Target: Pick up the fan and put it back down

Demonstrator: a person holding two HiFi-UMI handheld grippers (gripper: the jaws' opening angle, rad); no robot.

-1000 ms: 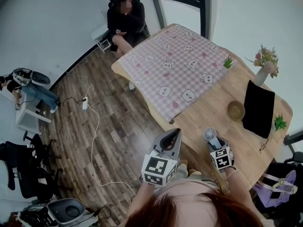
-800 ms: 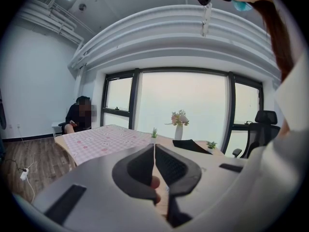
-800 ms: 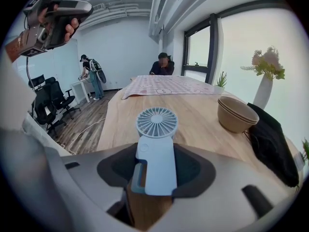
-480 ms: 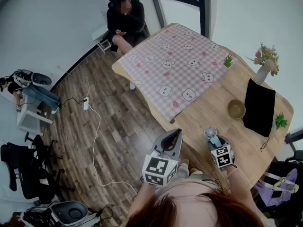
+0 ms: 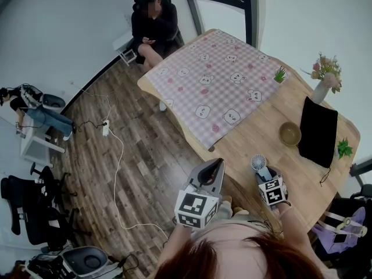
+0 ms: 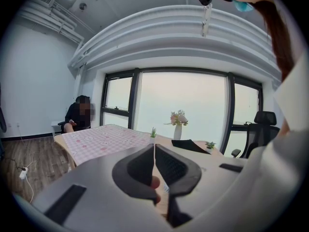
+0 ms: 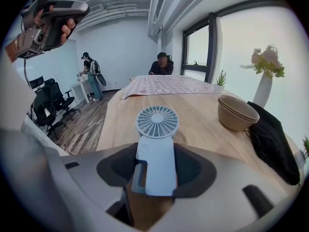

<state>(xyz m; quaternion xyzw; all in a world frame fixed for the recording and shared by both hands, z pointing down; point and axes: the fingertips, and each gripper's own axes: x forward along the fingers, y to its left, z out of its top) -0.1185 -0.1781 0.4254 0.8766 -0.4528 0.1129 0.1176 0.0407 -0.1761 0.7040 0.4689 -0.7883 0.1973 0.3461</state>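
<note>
Between the right gripper (image 7: 155,172) jaws: pale blue handheld fan (image 7: 156,129), clamped by the handle from both sides. Its round grille sticks out past the tips, facing my camera. I see bare wood under the handle but can't tell if the base touches it. From the head view the fan (image 5: 258,163) sits at the near edge of the wooden table (image 5: 273,118), with the right gripper (image 5: 264,178) behind it, marker cube up. Left gripper (image 6: 154,151): jaws pressed together, nothing between them, just a fingertip showing behind the pads. I read it in the head view (image 5: 214,166) as held beside the table's near edge, left of the fan and apart from it. Further out on the wood are stacked tan bowls (image 7: 236,112), with a black cloth (image 7: 273,141) just beside them. A white vase (image 5: 321,92) of flowers is near the far right edge. One small potted plant (image 5: 281,75) stands by the corner of the pink checked tablecloth (image 5: 215,80), which covers the far half of the table. A person (image 5: 154,22) is seated at the far end. A white cable (image 5: 116,167) trails across the plank floor (image 5: 139,150).
</note>
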